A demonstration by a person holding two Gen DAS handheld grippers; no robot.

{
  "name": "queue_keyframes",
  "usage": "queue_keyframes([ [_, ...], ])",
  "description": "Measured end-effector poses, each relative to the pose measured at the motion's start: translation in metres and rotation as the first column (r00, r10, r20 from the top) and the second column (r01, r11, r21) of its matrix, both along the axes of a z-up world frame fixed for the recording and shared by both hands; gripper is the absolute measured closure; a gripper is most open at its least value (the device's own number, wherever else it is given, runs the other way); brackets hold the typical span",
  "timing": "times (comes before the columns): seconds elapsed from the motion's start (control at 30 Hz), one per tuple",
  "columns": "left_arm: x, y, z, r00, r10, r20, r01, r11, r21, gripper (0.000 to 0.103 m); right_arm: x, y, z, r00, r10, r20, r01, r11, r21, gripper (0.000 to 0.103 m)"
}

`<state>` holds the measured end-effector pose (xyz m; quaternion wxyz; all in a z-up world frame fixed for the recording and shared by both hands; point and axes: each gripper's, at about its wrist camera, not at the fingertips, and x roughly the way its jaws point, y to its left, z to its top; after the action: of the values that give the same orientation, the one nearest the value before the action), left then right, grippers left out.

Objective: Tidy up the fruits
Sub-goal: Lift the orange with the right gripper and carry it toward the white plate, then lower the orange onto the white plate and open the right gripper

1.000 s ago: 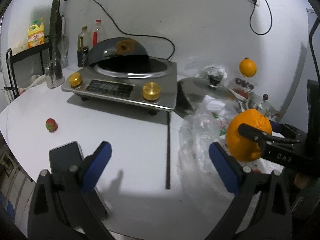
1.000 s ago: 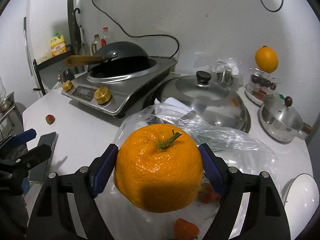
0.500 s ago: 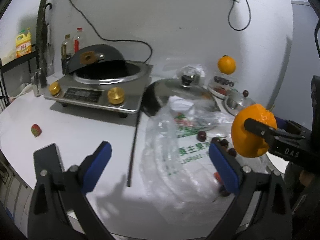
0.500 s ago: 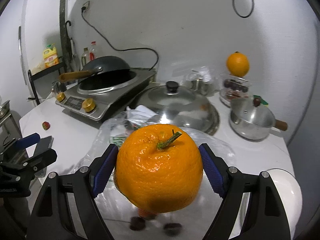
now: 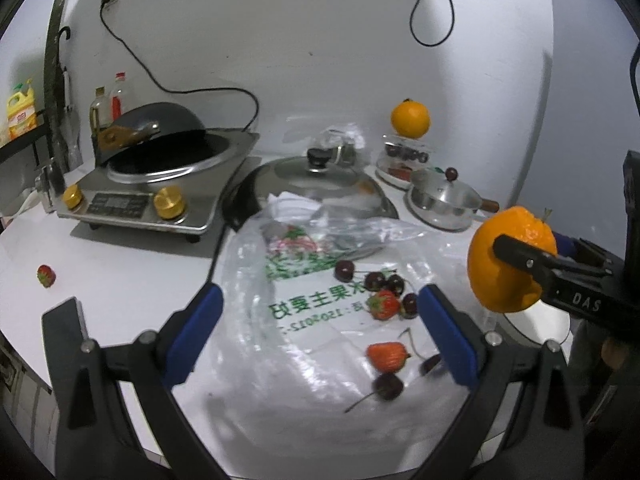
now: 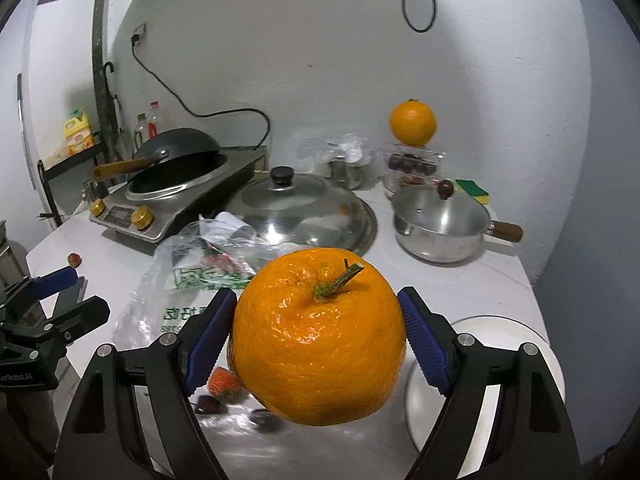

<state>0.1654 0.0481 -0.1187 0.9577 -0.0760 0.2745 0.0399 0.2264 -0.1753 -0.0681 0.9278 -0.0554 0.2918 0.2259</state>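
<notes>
My right gripper (image 6: 316,336) is shut on a large orange (image 6: 318,336) with a green stem, held above the counter; the left wrist view shows that orange (image 5: 508,258) at the right, clear of the table. My left gripper (image 5: 320,332) stands open and empty over a clear plastic bag (image 5: 288,312). On the bag lie strawberries (image 5: 384,305) and several dark cherries (image 5: 345,270). One strawberry (image 5: 46,275) lies alone at the far left. A second orange (image 6: 413,122) sits on a clear fruit container at the back. A white plate (image 6: 532,344) lies right of my right gripper.
An induction cooker with a black wok (image 5: 160,160) stands at the back left. A big steel lid (image 5: 316,178) and a small lidded saucepan (image 6: 440,220) sit behind the bag. A phone (image 5: 64,320) lies near the left front edge.
Both grippers have pulled back and up. The right gripper has carried the orange up and to the right, away from the bag. Cherries and strawberries on the bag have come into view.
</notes>
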Motion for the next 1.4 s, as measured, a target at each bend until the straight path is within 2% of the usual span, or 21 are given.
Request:
queue_keyframes([
  [0.83, 0.048, -0.077, -0.013, 0.996, -0.061, -0.063, 0.063, 0.998, 0.018, 0.004, 0.040, -0.108, -0.023, 0.991, -0.126, -0.046, 0.126, 0.992, -0.008, 0.019],
  [1.4, 0.078, -0.096, -0.027, 0.992, -0.052, -0.113, 0.058, 0.997, 0.044, 0.004, 0.083, -0.131, -0.055, 0.983, -0.147, -0.114, 0.144, 0.989, -0.039, 0.019],
])
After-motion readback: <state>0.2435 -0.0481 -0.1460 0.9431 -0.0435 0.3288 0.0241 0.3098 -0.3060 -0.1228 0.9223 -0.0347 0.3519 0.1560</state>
